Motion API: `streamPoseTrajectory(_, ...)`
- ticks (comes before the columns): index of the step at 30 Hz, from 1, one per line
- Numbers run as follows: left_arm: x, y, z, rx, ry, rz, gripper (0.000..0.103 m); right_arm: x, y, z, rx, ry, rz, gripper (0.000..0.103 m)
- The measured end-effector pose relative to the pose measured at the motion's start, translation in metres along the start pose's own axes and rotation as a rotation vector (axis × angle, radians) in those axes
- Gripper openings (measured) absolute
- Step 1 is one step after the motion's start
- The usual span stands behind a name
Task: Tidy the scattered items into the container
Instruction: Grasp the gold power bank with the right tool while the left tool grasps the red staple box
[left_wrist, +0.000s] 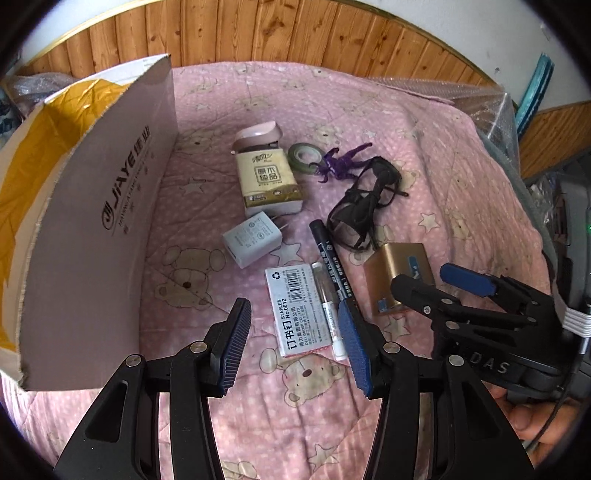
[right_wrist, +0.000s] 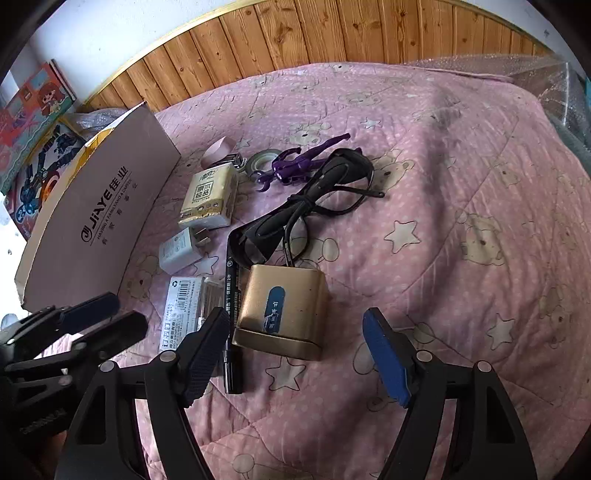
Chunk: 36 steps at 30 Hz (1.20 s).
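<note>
Scattered items lie on a pink quilt: a staples box (left_wrist: 295, 310) (right_wrist: 181, 306), a white pen (left_wrist: 328, 310), a black marker (left_wrist: 332, 266) (right_wrist: 232, 317), a gold box (left_wrist: 399, 277) (right_wrist: 284, 314), a white charger (left_wrist: 253, 240) (right_wrist: 181, 249), a tissue pack (left_wrist: 269, 177) (right_wrist: 208, 199), a pink stapler (left_wrist: 258, 134), a tape roll (left_wrist: 303, 157), a purple figure (left_wrist: 340, 162) (right_wrist: 295, 162) and black glasses (left_wrist: 362, 206) (right_wrist: 314, 206). The cardboard box (left_wrist: 92, 229) (right_wrist: 92, 214) stands at the left. My left gripper (left_wrist: 295, 339) is open over the staples box. My right gripper (right_wrist: 295, 354) is open, just short of the gold box.
A wooden panelled wall (left_wrist: 295, 33) runs behind the bed. Bubble wrap (left_wrist: 491, 110) lies at the bed's far right corner. Colourful toy boxes (right_wrist: 33, 122) stand left of the cardboard box. The right gripper also shows in the left wrist view (left_wrist: 436, 280).
</note>
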<state>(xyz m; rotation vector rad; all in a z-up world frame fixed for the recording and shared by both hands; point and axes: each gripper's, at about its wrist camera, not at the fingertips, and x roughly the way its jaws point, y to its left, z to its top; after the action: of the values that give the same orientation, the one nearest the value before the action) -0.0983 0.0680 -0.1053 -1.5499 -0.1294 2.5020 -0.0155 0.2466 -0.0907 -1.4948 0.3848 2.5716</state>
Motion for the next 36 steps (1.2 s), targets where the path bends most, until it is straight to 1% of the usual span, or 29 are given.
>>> streamPoseTrajectory(2,0.016,0.003,0.0,-0.009,0.025,0.003,0.052,0.009,0.003,-0.001,-0.018,0.024,-0.01,0.075)
streamPoseTrajectory(3,0.022,0.004,0.0,-0.014,0.036,0.003,0.052,0.015,0.004,-0.001,-0.027,0.037,-0.022,0.072)
streamPoseTrajectory(4,0.029,0.005,0.0,-0.018,0.047,-0.001,0.052,0.021,0.005,-0.001,-0.029,0.052,-0.032,0.072)
streamPoseTrajectory(7,0.042,0.006,0.001,-0.036,0.052,-0.051,0.055,0.035,0.003,-0.001,-0.035,0.084,-0.058,0.066)
streamPoseTrajectory(8,0.045,0.005,0.002,-0.036,0.05,-0.054,0.056,0.035,0.005,-0.001,-0.052,0.079,-0.078,0.06)
streamPoseTrajectory(9,0.046,0.002,0.002,-0.025,0.046,-0.048,0.057,0.034,0.007,-0.001,-0.069,0.083,-0.098,0.054)
streamPoseTrajectory(10,0.048,-0.002,0.002,-0.007,0.041,-0.037,0.057,0.034,0.006,-0.001,-0.07,0.083,-0.102,0.052)
streamPoseTrajectory(12,0.051,-0.008,0.003,0.024,0.028,-0.011,0.058,0.033,0.002,-0.001,-0.053,0.085,-0.089,0.051)
streamPoseTrajectory(13,0.052,-0.009,0.003,0.025,0.022,-0.008,0.058,0.032,0.0,0.0,-0.021,0.083,-0.1,0.051)
streamPoseTrajectory(14,0.052,-0.008,0.004,0.021,0.016,-0.011,0.057,0.032,0.0,0.0,-0.024,0.082,-0.104,0.051)
streamPoseTrajectory(17,0.052,-0.008,0.005,0.023,-0.002,-0.005,0.052,0.03,0.0,0.003,-0.018,0.082,-0.099,0.051)
streamPoseTrajectory(18,0.052,-0.008,0.005,0.026,-0.005,-0.007,0.04,0.029,0.001,0.003,-0.019,0.082,-0.098,0.051)
streamPoseTrajectory(20,0.052,-0.008,0.004,0.02,0.001,-0.027,0.021,0.027,0.002,0.003,-0.018,0.081,-0.094,0.05)
streamPoseTrajectory(21,0.051,-0.007,0.005,0.015,0.003,-0.032,0.017,0.026,0.003,0.003,-0.016,0.079,-0.091,0.05)
streamPoseTrajectory(25,0.047,-0.006,0.004,-0.008,0.003,-0.057,0.015,0.015,0.002,0.001,-0.002,0.062,-0.069,0.05)
streamPoseTrajectory(29,0.033,-0.014,0.0,0.023,-0.024,-0.022,0.015,0.005,0.0,0.004,0.008,0.037,-0.054,0.05)
streamPoseTrajectory(33,0.013,-0.02,0.0,0.061,-0.059,0.019,0.015,-0.006,0.01,0.003,-0.012,0.016,-0.055,0.05)
streamPoseTrajectory(36,0.0,-0.02,0.001,0.07,-0.079,0.03,0.015,-0.006,0.017,0.003,-0.035,0.0,-0.06,0.05)
